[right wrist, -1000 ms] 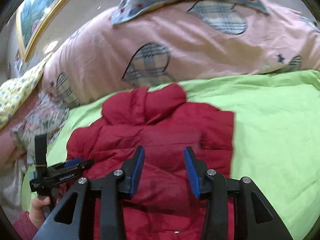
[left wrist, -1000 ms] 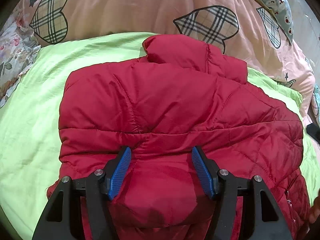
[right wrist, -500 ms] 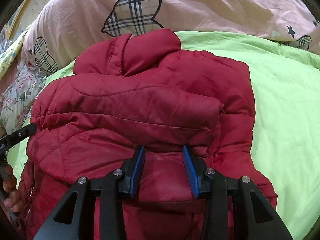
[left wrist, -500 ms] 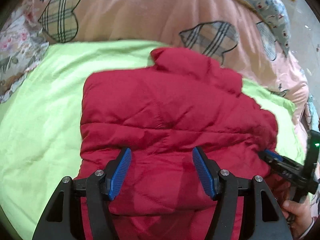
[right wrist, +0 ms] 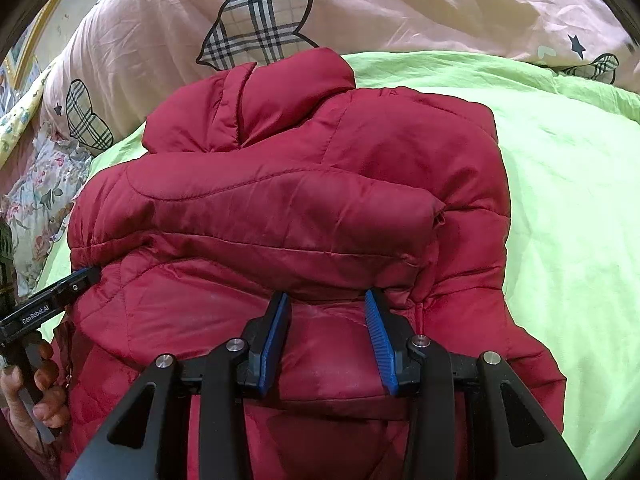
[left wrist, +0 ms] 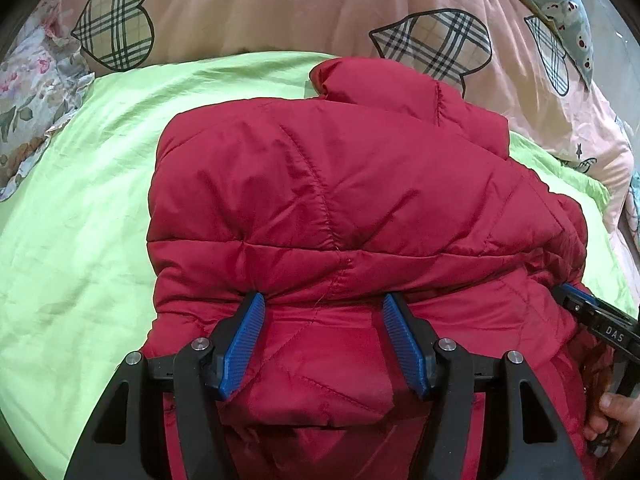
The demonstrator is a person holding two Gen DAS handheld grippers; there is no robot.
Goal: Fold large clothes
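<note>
A red quilted puffer jacket (left wrist: 340, 184) lies on a light green sheet (left wrist: 80, 220), its collar (left wrist: 380, 84) at the far end. My left gripper (left wrist: 323, 300) is shut on a thick bulge of the jacket's near part, which fills the gap between the blue pads. In the right wrist view, the jacket (right wrist: 300, 208) shows a sleeve folded across its body. My right gripper (right wrist: 326, 296) is likewise shut on a fold of the near fabric. Both grippers sit side by side at the jacket's near end. The held edge runs out of sight under the fingers.
A pink quilt with plaid hearts (left wrist: 260, 8) is heaped behind the collar. A floral pillow (left wrist: 28, 80) lies at the far left. Bare green sheet (right wrist: 568, 200) spreads to the right of the jacket. A person's hand (right wrist: 36, 380) grips the left tool's handle.
The right gripper has come down close over the jacket, which now fills its view. In the left view the right tool and hand have appeared at the right edge. Both grips hold.
</note>
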